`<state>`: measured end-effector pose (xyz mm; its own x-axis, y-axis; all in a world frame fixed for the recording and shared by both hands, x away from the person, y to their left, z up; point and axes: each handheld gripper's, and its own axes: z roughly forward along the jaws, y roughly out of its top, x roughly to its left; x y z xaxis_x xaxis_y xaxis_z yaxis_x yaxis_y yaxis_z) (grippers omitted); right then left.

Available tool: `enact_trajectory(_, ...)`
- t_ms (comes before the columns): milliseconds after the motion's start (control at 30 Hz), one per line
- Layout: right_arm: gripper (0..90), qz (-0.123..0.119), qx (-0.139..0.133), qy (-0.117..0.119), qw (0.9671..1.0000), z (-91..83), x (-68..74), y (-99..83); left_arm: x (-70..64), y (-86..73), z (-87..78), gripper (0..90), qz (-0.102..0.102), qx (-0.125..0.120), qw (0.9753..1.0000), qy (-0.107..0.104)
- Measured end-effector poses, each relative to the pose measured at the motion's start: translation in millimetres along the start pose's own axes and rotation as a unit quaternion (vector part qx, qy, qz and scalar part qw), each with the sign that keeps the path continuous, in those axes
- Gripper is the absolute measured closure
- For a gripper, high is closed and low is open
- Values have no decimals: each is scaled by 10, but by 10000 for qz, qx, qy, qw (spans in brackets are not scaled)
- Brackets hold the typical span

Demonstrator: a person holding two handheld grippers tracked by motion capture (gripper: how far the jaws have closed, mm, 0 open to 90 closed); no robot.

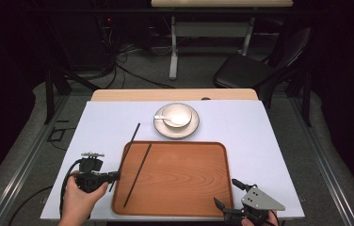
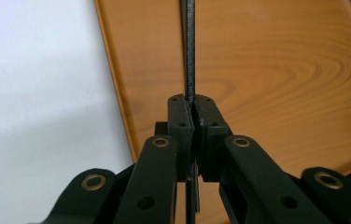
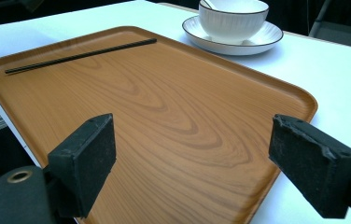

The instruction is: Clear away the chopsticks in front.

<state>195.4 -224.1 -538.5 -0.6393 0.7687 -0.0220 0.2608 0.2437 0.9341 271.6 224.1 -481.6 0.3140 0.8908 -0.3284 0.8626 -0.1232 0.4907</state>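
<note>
We see the left gripper (image 1: pixel 114 176) clamped on one black chopstick (image 1: pixel 127 149), which crosses the left rim of the wooden tray (image 1: pixel 189 188) and points toward the far side of the table; its lower end seems to hang just outside that rim. A second chopstick (image 1: pixel 137 175) lies inside the tray. The right gripper (image 1: pixel 227 194) rests spread wide at the tray's near right corner. Beyond the tray stand a bowl (image 1: pixel 176 115) and saucer (image 1: pixel 165 129).
</note>
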Motion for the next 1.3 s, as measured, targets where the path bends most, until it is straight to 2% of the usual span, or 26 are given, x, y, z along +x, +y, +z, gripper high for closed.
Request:
enact_trajectory(167, 144, -5, 0, 6, 10000, 1, 2, 1, 19, -134, 105, 863, -31, 194, 9998, 66)
enact_trajectory(400, 144, -7, 3, 13, 10000, 1, 3, 1, 52, -174, 290, 862, -103, 541, 9984, 140)
enact_trajectory(533, 144, 11, 13, 7, 10000, 0, -3, -1, 51, -185, 355, 862, -86, 618, 9979, 159)
enact_trajectory(933, 144, 5, 10, 18, 10000, -1, -2, 0, 91, -171, 428, 858, -202, 654, 9976, 98)
enact_trajectory(1300, 144, 21, 10, 1, 10000, -1, -10, -7, 90, -181, 433, 841, -197, 598, 9980, 84)
